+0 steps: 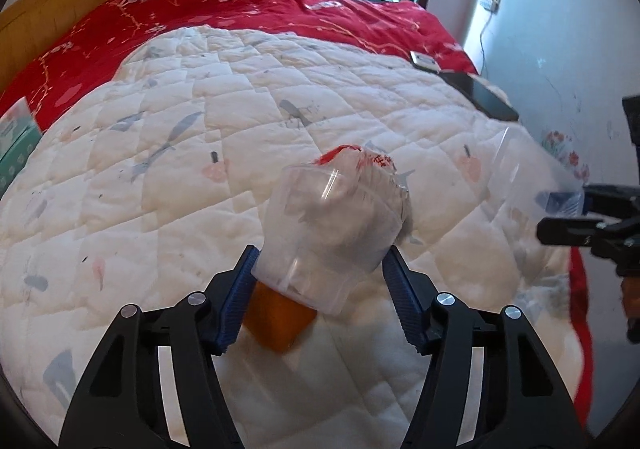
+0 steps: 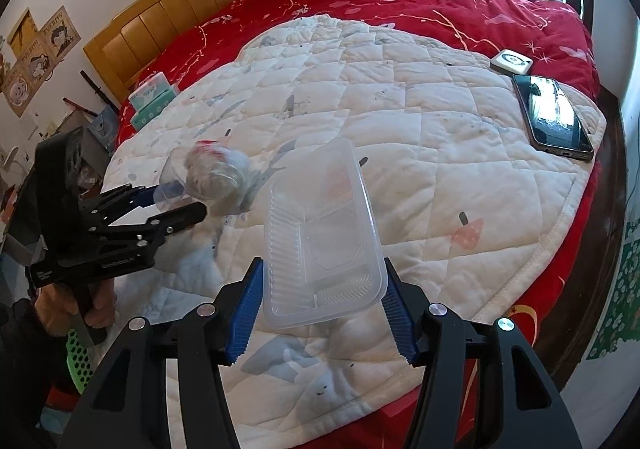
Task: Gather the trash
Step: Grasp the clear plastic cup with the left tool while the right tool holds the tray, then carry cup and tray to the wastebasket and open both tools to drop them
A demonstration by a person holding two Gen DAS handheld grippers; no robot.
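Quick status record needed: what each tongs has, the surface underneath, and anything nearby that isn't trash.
left tongs: around a clear plastic cup stuffed with crumpled wrapper; left pad touches it, the right pad shows a gap
right tongs: shut on a clear plastic tray, held above the bed
surface: white quilted pad over a red blanket
under cup: orange block, identity unclear
not trash: phone and small white device at the pad's far right edge
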